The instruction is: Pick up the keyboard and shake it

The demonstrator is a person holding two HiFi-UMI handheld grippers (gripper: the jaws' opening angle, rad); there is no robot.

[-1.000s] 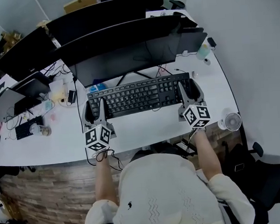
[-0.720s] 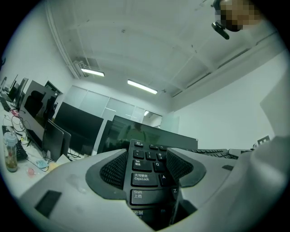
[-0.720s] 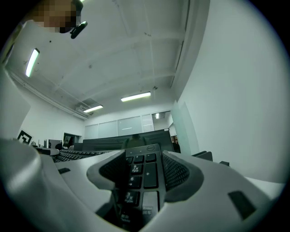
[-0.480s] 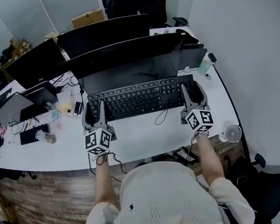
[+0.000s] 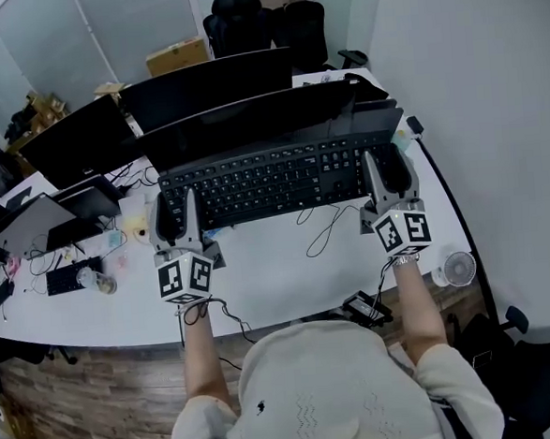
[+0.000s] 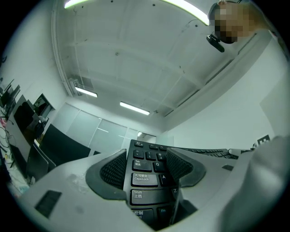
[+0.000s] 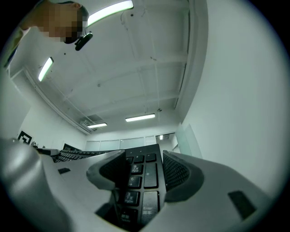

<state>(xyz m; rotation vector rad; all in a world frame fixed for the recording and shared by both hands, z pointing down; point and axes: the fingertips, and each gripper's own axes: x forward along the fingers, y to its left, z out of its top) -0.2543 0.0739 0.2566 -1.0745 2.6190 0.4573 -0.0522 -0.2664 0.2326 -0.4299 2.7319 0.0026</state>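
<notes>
Left gripper (image 5: 172,217) and right gripper (image 5: 390,174), head view: each holds one end of the keyboard (image 5: 272,178), which appears raised off the desk (image 5: 270,275). Its cable (image 5: 327,227) trails below and could snag during shaking.

Left gripper view: left gripper (image 6: 145,166) jaws clamp the Caps Lock end of the keyboard (image 6: 146,195). The hold is shallow, so a slip is possible.

Right gripper view: right gripper (image 7: 141,170) jaws are clamped on the number-pad end of the keyboard (image 7: 150,176).

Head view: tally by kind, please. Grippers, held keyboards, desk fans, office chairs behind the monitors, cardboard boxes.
grippers: 2 (left gripper, right gripper)
keyboard: 1, clamped in both sets of jaws
desk fan: 1
office chairs: 2
cardboard box: 1
Total: 7
</notes>
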